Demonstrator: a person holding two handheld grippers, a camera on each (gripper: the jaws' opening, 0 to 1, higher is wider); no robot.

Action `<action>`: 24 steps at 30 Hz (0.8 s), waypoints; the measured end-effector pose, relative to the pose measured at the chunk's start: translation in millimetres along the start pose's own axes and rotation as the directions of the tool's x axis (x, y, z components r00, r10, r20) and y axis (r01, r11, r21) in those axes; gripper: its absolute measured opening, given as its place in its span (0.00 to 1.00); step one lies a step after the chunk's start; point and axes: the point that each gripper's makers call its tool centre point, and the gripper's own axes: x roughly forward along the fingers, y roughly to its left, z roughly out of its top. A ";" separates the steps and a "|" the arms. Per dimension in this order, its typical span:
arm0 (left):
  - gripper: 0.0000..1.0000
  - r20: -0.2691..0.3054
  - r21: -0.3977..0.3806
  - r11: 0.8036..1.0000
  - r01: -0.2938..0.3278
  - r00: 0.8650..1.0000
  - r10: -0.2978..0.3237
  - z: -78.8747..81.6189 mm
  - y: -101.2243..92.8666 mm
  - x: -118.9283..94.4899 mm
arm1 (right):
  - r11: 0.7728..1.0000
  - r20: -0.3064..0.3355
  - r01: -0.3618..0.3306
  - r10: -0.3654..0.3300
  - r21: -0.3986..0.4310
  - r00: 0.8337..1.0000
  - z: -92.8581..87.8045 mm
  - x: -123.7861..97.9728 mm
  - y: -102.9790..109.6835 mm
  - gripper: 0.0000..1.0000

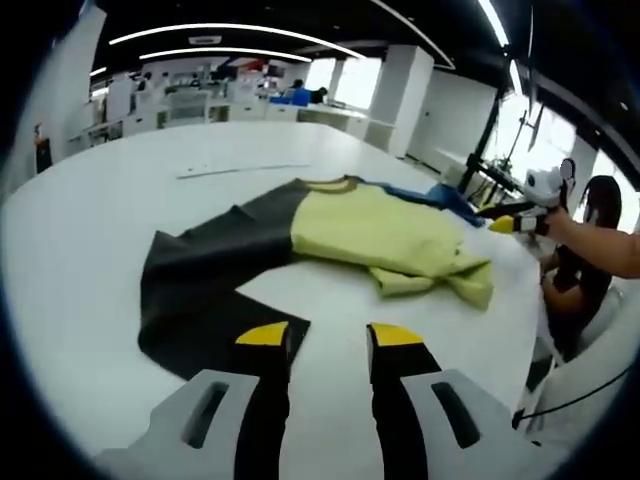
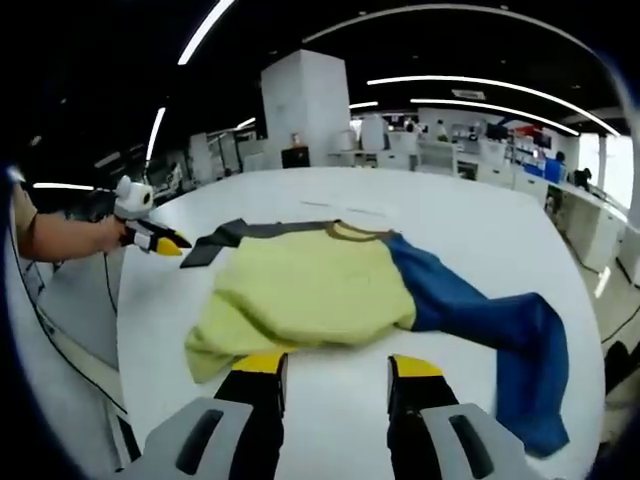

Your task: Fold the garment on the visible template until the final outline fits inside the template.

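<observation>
One garment [image 2: 320,285] lies on the table [image 2: 470,215]; both claws, left [image 1: 330,340] and right [image 2: 335,370], gape empty.

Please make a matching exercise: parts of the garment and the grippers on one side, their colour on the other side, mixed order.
Match each thing to its colour.

1. middle of the garment
2. sleeve at the right in the right gripper view
3. sleeve at the left in the left gripper view
4. table

a. white
b. dark grey
c. yellow-green
d. blue

Pairs: 1-c, 2-d, 3-b, 4-a
</observation>
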 end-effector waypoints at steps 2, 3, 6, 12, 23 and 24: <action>0.28 0.001 0.004 1.000 0.014 1.000 -0.014 -0.4 -5.2 1.4 | 1.000 -0.003 -0.017 0.017 -0.002 1.000 -2.0 2.7 5.4 0.36; 0.28 0.006 0.012 1.000 0.027 1.000 -0.027 0.2 -7.9 2.7 | 1.000 -0.005 -0.025 0.025 0.001 1.000 -3.5 4.4 7.6 0.36; 0.28 0.006 0.024 0.999 0.043 0.999 -0.043 0.6 -13.0 4.5 | 0.999 -0.012 -0.044 0.044 0.005 0.999 -7.1 8.0 12.9 0.34; 0.27 -0.017 0.045 0.996 0.074 0.997 -0.073 -5.5 -24.1 10.7 | 0.998 -0.030 -0.065 0.065 0.010 0.997 -17.0 14.9 18.8 0.32; 0.27 -0.029 0.048 0.993 0.107 0.994 -0.106 -9.8 -37.1 23.3 | 0.993 -0.038 -0.114 0.115 0.015 0.993 -22.0 26.6 33.9 0.27; 0.27 -0.030 0.049 0.993 0.108 0.994 -0.107 -9.8 -37.8 24.4 | 0.993 -0.038 -0.119 0.119 0.015 0.992 -22.1 27.7 35.6 0.27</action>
